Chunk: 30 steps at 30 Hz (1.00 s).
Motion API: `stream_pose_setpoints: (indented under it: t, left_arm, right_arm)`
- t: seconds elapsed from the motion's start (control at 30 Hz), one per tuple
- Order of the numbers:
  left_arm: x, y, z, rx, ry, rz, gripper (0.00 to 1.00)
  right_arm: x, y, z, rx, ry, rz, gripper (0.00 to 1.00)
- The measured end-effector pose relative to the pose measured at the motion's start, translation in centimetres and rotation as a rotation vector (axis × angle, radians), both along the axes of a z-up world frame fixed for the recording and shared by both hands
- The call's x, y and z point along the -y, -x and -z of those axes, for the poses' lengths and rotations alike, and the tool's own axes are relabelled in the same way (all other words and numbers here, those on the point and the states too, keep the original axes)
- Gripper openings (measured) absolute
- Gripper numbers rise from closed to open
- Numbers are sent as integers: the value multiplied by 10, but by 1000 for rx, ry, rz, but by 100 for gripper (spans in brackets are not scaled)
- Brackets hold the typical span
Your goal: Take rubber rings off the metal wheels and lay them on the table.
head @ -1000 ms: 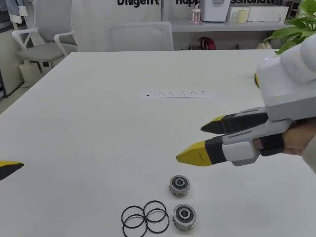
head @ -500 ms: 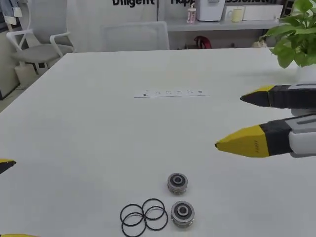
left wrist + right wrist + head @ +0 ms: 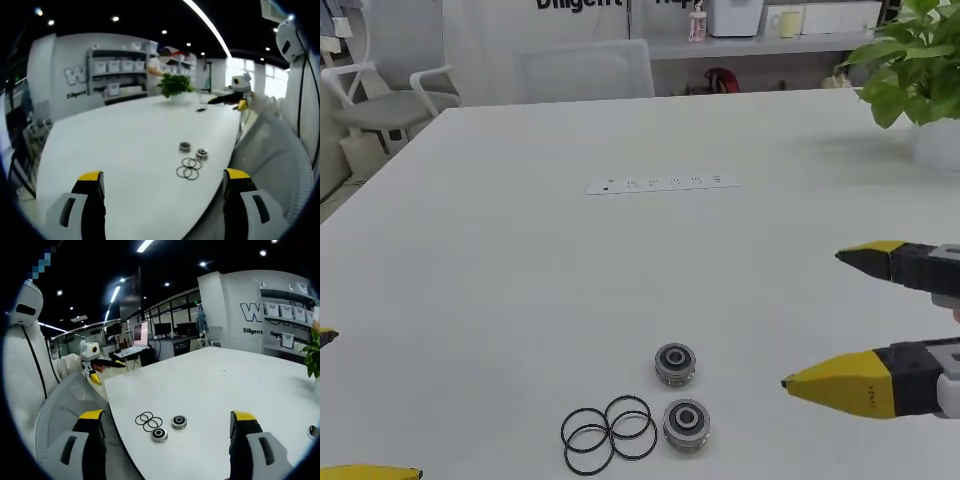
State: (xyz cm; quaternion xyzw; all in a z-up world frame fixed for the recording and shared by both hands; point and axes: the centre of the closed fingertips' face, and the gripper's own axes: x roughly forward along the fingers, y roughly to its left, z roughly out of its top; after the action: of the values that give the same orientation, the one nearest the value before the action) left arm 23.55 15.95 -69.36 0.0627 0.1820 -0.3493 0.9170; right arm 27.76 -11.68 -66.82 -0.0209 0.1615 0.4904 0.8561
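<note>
left gripper (image 3: 164, 175) and right gripper (image 3: 811, 319) are gaping wide, empty. thin black rubber rings (image 3: 610, 433) are lying beside 2 round metal wheels (image 3: 675, 364), likely light and stretchy; pinching a strand suits.

The rubber rings (image 3: 608, 434) lie in a bunch on your table (image 3: 500, 250), crossing over each other. One metal wheel (image 3: 686, 424) sits just right of the rings. The second wheel (image 3: 675, 363) sits right of the rings and a bit behind them. A plug strip (image 3: 663, 184) lies far behind the rings. A plant (image 3: 910, 60) stands far behind them, to the right. Your right tool (image 3: 810, 320) is right of the rings and your left tool (image 3: 374, 404) is left of them, both well apart from them.
</note>
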Motion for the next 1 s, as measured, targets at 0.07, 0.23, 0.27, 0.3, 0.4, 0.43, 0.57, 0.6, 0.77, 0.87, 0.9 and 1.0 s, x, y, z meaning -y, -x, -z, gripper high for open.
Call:
stream_pose_setpoints:
  t: [0.07, 0.23, 0.27, 0.3, 0.4, 0.43, 0.57, 0.6, 0.77, 0.87, 0.9, 1.0]
  left_arm:
    - [-1, 0, 1, 1, 2, -5, 100]
    - [-2, -1, 9, -14, 5, -15, 100]
    - [-3, 0, 11, -18, 1, -15, 100]
    - [-3, 0, 13, -22, -3, -16, 100]
    - [-4, 1, 18, -38, -9, -19, 100]
    - [-4, 1, 20, -43, -8, -22, 100]
    - [-7, 0, 24, -53, 3, -35, 100]
    - [-8, 0, 26, -57, 5, -39, 100]
    - [-8, 1, 36, -81, -6, -48, 100]
    - [-9, 1, 41, -94, -8, -49, 100]
    - [-9, 1, 43, -99, -5, -50, 100]
    - [-10, 2, 51, -117, -2, -53, 100]
  right_arm:
    - [0, 1, 8, -14, 0, 6, 100]
    - [0, 5, 27, -52, -13, 22, 100]
    - [1, 6, 34, -66, -2, 26, 100]
    - [0, 8, 39, -74, 7, 25, 100]
    - [0, 13, 53, -106, 18, 26, 100]
    - [1, 13, 57, -116, 21, 28, 100]
    - [0, 18, 71, -145, 43, 28, 100]
    - [0, 18, 72, -147, 44, 27, 100]
    - [0, 20, 85, -173, 63, 28, 100]
    - [0, 23, 92, -188, 81, 24, 100]
    - [0, 24, 95, -192, 88, 23, 100]
    - [2, 27, 105, -212, 116, 17, 100]
